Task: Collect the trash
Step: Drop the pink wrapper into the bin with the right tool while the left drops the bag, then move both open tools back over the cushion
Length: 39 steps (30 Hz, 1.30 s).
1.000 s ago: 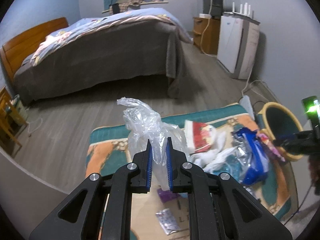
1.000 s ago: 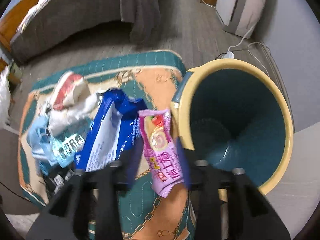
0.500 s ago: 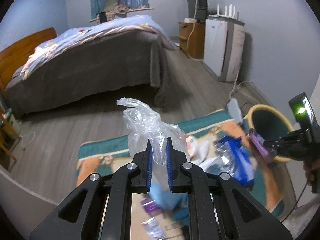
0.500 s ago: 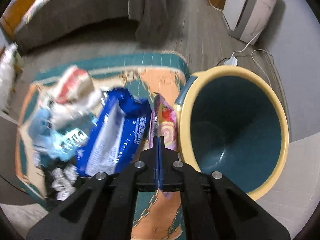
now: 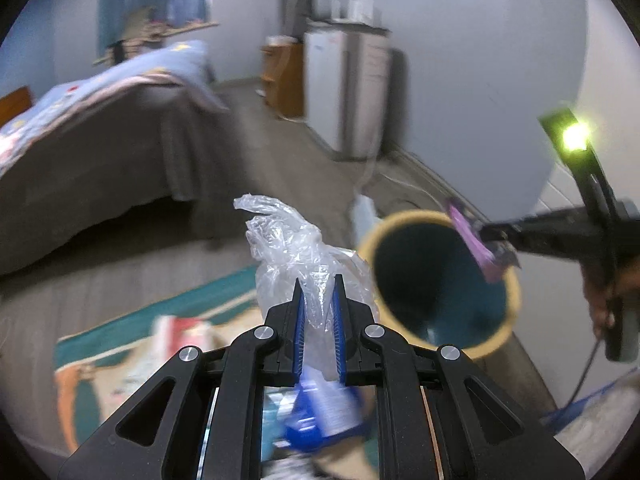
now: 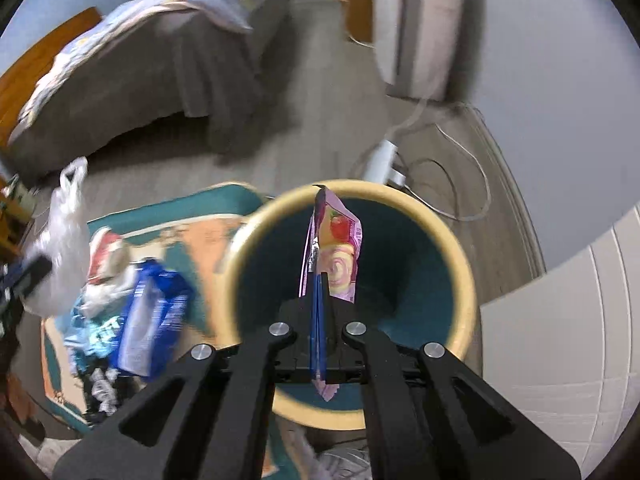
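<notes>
My left gripper (image 5: 319, 292) is shut on a crumpled clear plastic bag (image 5: 298, 248) and holds it up in the air, left of the bin. My right gripper (image 6: 320, 284) is shut on a pink snack wrapper (image 6: 336, 240) and holds it right over the mouth of the bin (image 6: 460, 264), which is yellow-rimmed and teal inside. In the left wrist view the right gripper (image 5: 486, 236) holds the wrapper (image 5: 472, 244) above the bin's far right rim (image 5: 514, 292). A blue snack bag (image 6: 150, 320) and other wrappers lie on the rug.
A teal and orange rug (image 6: 192, 236) lies left of the bin with a red and white wrapper (image 6: 106, 252) on it. A bed (image 6: 160, 76) stands behind. A white appliance (image 6: 420, 28) and a power strip with cables (image 6: 382, 160) are by the wall.
My right gripper has carried the pink wrapper from beside the bin to over its mouth. My left gripper, still holding the plastic bag, has swung right toward the bin.
</notes>
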Tool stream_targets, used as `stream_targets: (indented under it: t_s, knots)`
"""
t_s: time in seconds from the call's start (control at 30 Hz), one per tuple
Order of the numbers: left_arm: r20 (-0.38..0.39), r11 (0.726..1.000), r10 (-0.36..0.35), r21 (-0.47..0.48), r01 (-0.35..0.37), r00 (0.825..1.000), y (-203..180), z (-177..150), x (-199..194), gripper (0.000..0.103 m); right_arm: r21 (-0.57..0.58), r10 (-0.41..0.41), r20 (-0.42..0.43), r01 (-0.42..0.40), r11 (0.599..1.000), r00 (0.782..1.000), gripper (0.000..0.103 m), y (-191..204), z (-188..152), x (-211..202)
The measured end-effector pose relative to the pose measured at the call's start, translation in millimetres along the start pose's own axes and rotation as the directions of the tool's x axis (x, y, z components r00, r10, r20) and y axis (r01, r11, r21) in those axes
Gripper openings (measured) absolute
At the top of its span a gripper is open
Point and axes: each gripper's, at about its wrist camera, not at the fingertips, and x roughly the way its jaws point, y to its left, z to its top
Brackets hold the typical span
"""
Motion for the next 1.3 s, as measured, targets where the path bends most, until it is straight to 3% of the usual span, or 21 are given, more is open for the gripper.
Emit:
stream_targets:
  t_s: [0.3,0.4,0.43,0.47,0.67,0.87,1.3]
  knots:
    - [-0.095,0.987,-0.099,0.121,0.11,0.991,-76.6,-10.6,62.6,0.017,0.069,-0.001,-0.064,0.006,0.998,0.998,0.002,-38.6,-9.0,25.6]
    - [-0.107,0.985,-0.103,0.128,0.117,0.989,-87.7,-11.9,73.2,0.028,0.079,-0.001,-0.062,0.006,0.997,0.998,0.025,-45.6,-9.7,26.0]
    - [-0.11,0.985,-0.104,0.125,0.117,0.989,-86.8,-11.0,75.8,0.04,0.08,-0.004,-0.059,0.009,0.997,0.998,0.038,-47.1,-10.3,25.6]
    - [-0.109,0.986,-0.105,0.12,0.118,0.988,-88.5,-11.0,76.2,0.049,0.082,-0.006,-0.055,0.011,0.997,0.998,0.043,-49.2,-10.8,24.8]
    - [-0.066,0.993,-0.084,0.081,0.089,0.994,-79.1,-8.3,68.3,0.078,0.104,-0.003,-0.041,0.008,0.995,0.999,0.067,-57.5,-10.6,20.6]
    - [-0.034,0.998,-0.042,0.046,0.043,0.999,-60.8,-2.4,52.7,0.093,0.084,-0.007,-0.006,0.007,0.996,1.0,0.095,-46.2,-5.2,13.5]
    - [-0.028,0.996,0.082,-0.023,-0.083,0.996,-10.2,-13.5,5.5,0.096,0.014,-0.009,0.03,0.008,1.0,0.999,0.097,3.9,1.6,-1.3]
